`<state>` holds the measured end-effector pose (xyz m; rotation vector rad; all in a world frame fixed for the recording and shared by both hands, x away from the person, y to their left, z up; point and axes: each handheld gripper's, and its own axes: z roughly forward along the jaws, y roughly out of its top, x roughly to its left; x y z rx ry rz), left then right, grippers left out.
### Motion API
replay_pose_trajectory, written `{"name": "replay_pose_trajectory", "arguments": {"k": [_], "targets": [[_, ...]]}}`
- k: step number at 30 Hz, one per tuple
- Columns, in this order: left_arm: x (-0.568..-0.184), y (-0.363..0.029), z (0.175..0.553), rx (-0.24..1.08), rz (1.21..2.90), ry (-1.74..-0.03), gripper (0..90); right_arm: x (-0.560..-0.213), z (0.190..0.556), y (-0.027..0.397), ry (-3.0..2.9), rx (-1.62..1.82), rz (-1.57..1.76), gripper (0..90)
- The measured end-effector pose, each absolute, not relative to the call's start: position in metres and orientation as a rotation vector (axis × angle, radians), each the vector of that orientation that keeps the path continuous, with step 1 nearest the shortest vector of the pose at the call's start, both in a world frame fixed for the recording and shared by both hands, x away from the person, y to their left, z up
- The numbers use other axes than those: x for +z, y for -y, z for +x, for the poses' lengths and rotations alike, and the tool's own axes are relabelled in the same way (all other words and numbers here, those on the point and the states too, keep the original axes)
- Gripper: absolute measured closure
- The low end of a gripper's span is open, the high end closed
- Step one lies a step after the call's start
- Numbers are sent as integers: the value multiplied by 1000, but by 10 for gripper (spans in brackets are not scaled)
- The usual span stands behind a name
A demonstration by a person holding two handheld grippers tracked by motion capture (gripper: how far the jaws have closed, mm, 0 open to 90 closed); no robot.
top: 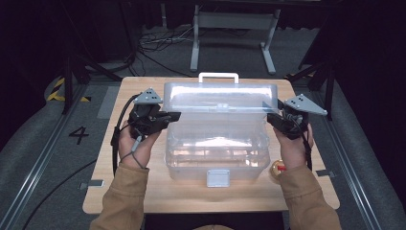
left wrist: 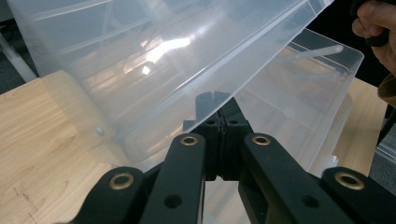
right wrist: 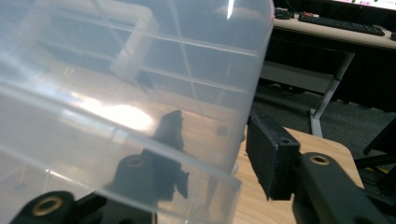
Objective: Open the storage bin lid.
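Note:
A clear plastic storage box (top: 215, 154) stands mid-table, its hinged lid (top: 220, 97) raised and tilted back, a white handle (top: 218, 76) on top. My left gripper (top: 171, 116) is at the lid's left end; in the left gripper view its jaws (left wrist: 215, 100) are shut on the lid's rim (left wrist: 187, 88), with the box tub (left wrist: 308, 93) beyond. My right gripper (top: 271, 118) is at the lid's right end. In the right gripper view it (right wrist: 212, 133) stands open astride the lid's end wall (right wrist: 116, 70), one jaw seen through the plastic, the other outside.
The box's grey latch (top: 218, 178) hangs at the front. A small orange and red object (top: 277, 167) lies on the wooden table (top: 110, 167) by the right wrist. A white frame (top: 234, 21) and cables lie on the floor beyond the far edge.

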<state>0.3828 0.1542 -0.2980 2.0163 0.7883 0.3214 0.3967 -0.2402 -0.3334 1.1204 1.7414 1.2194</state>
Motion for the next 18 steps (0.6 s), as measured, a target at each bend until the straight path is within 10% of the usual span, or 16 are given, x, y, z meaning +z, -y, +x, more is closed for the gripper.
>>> {"name": "replay_pose_trajectory", "arguments": {"k": [18], "targets": [[-297, -149, 374, 291, 2056, -764, 769, -332, 397, 236, -1642, 1192, 1161, 727]]}}
